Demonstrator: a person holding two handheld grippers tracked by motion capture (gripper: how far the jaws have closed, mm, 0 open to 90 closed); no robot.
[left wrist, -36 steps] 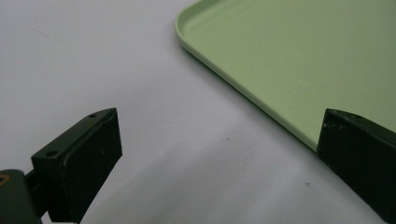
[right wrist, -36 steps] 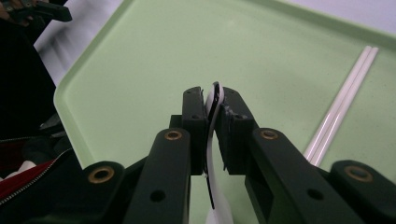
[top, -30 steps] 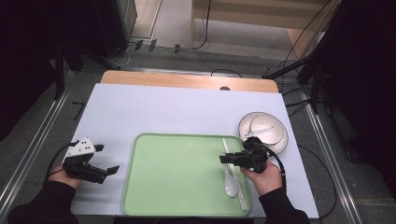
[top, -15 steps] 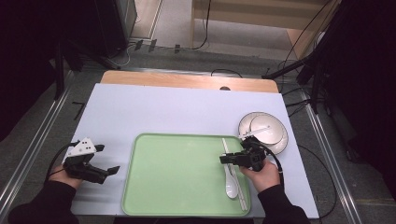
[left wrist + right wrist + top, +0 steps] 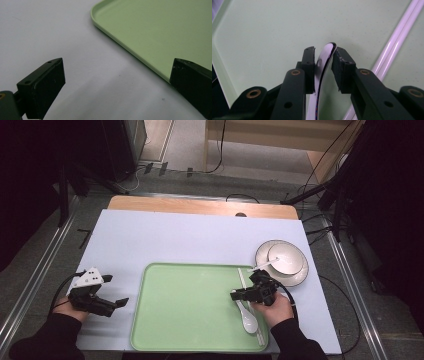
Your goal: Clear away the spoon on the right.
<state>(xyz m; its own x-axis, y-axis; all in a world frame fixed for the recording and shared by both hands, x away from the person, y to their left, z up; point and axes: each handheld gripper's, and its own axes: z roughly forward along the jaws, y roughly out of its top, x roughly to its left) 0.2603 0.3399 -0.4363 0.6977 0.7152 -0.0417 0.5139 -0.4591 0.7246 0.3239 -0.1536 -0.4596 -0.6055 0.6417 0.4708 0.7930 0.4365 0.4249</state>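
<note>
A white spoon (image 5: 248,320) lies on the green tray (image 5: 185,315) near its right edge, beside a pair of pale chopsticks (image 5: 243,279). My right gripper (image 5: 235,295) is low over the spoon's handle and points left. In the right gripper view the handle (image 5: 323,65) stands between the pads of my right gripper (image 5: 323,51). Those jaws have just been opening, and a gap shows on the right side of the handle. My left gripper (image 5: 116,306) rests open on the white table left of the tray, with nothing between its fingers (image 5: 45,82).
A white plate (image 5: 300,270) holding a bowl and a second spoon (image 5: 262,266) sits right of the tray. The chopsticks (image 5: 397,37) run close past the right jaw. The tray's rim (image 5: 110,32) lies just ahead of my left gripper.
My right gripper has sunk slightly toward the tray with the spoon handle between its jaws. The left gripper has kept still.
</note>
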